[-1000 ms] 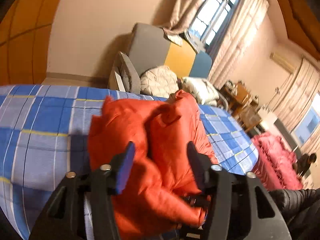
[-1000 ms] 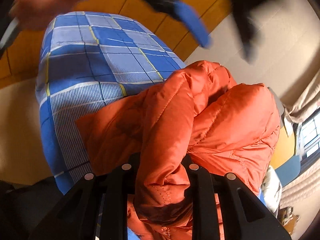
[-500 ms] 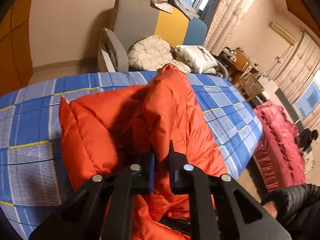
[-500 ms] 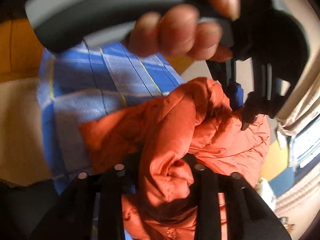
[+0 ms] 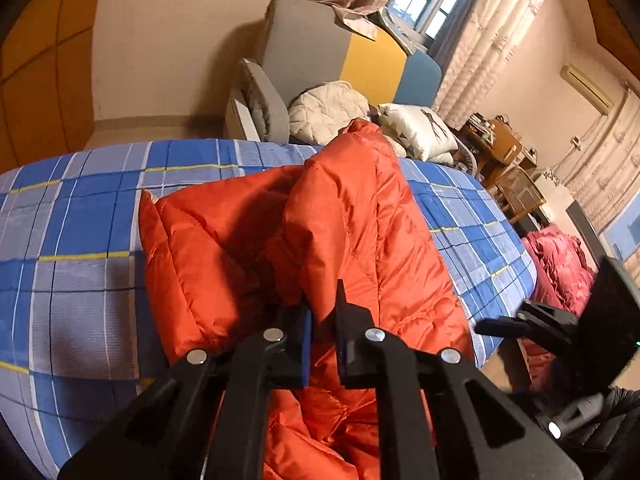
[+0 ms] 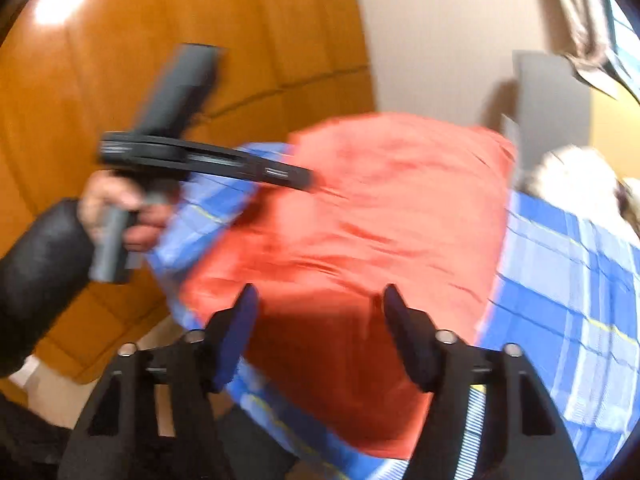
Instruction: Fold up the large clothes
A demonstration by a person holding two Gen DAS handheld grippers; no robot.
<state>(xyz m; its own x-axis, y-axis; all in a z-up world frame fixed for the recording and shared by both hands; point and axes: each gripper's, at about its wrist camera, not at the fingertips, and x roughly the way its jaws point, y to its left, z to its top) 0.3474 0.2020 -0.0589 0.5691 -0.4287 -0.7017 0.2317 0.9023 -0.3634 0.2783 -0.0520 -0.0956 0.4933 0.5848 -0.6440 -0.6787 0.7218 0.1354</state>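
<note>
An orange puffer jacket (image 5: 352, 232) lies bunched on a bed with a blue plaid sheet (image 5: 80, 240). My left gripper (image 5: 322, 312) is shut on a raised fold of the orange jacket near its front edge. In the blurred right wrist view the orange jacket (image 6: 380, 220) lies spread on the plaid sheet (image 6: 580, 300). My right gripper (image 6: 320, 308) is open and empty just above the jacket's near part. The left gripper also shows in the right wrist view (image 6: 296, 176), held by a hand at the left with its tips at the jacket's far left edge.
A grey, yellow and blue sofa (image 5: 320, 52) with a cream quilt (image 5: 328, 112) and pillow (image 5: 420, 128) stands behind the bed. Orange wooden wardrobe panels (image 6: 120, 80) are at the left. A dark red quilt (image 5: 556, 264) lies on the floor to the right. The right gripper's body (image 5: 560, 328) is at the bed's right edge.
My left gripper closed on a fold of the jacket and holds it. My right gripper let go of its fold, opened and pulled back; its view swung fast.
</note>
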